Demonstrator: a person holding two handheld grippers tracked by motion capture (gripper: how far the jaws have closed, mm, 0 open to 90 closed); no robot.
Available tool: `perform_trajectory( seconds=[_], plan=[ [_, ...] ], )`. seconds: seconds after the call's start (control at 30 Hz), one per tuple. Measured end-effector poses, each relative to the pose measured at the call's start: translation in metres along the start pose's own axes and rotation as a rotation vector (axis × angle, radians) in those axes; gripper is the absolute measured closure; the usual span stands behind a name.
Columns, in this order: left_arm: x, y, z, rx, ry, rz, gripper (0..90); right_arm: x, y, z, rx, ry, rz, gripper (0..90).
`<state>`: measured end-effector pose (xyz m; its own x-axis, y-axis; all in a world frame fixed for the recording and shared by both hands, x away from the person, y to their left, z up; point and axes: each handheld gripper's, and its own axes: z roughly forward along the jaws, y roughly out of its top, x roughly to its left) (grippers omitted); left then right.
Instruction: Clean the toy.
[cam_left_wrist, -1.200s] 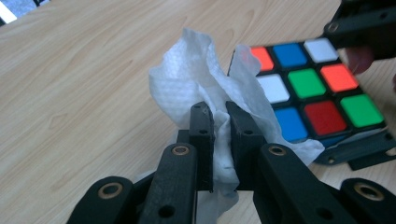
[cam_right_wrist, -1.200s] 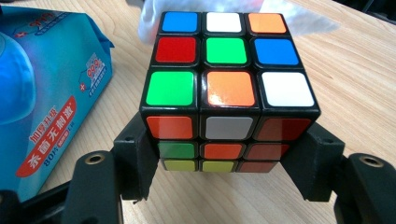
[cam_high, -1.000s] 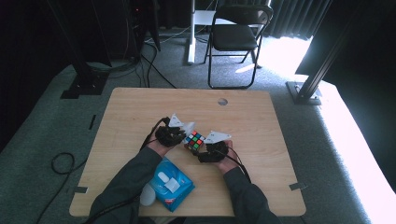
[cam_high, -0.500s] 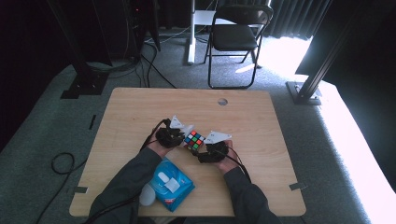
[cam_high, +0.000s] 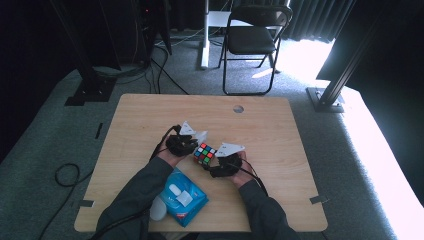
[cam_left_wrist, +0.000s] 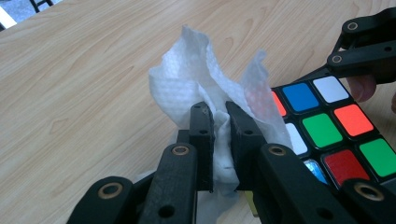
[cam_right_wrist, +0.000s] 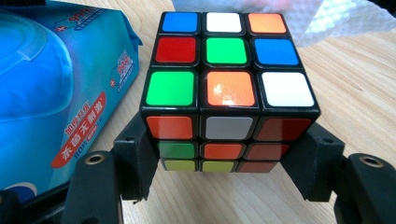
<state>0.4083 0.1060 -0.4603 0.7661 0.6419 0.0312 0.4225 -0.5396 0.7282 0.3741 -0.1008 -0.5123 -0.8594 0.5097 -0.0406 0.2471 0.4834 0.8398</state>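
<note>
A scrambled puzzle cube (cam_right_wrist: 224, 84) sits between the two jaws of my right gripper (cam_right_wrist: 224, 161), which is shut on its lower sides just above the table. In the high view the cube (cam_high: 204, 154) is at the table's middle, with the right gripper (cam_high: 216, 167) at its near right. My left gripper (cam_left_wrist: 219, 135) is shut on a crumpled white paper tissue (cam_left_wrist: 201, 84). The tissue lies against the cube's (cam_left_wrist: 336, 126) left edge. In the high view the left gripper (cam_high: 192, 144) is at the cube's far left.
A blue pack of wet wipes (cam_high: 182, 197) lies near the front edge, close left of the cube (cam_right_wrist: 56, 93). A small white object (cam_high: 158, 209) rests beside the pack. The wooden table (cam_high: 280, 130) has a round hole (cam_high: 238, 108) at the back. A folding chair (cam_high: 252, 40) stands beyond.
</note>
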Motion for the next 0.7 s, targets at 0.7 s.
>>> perform_trajectory(
  seconds=[0.7],
  plan=[
    [-0.0035, -0.0032, 0.0052, 0.031, -0.006, 0.020, 82.3, -0.0088, 0.0021, -0.0096, -0.029, -0.040, 0.021, 34.3]
  ],
)
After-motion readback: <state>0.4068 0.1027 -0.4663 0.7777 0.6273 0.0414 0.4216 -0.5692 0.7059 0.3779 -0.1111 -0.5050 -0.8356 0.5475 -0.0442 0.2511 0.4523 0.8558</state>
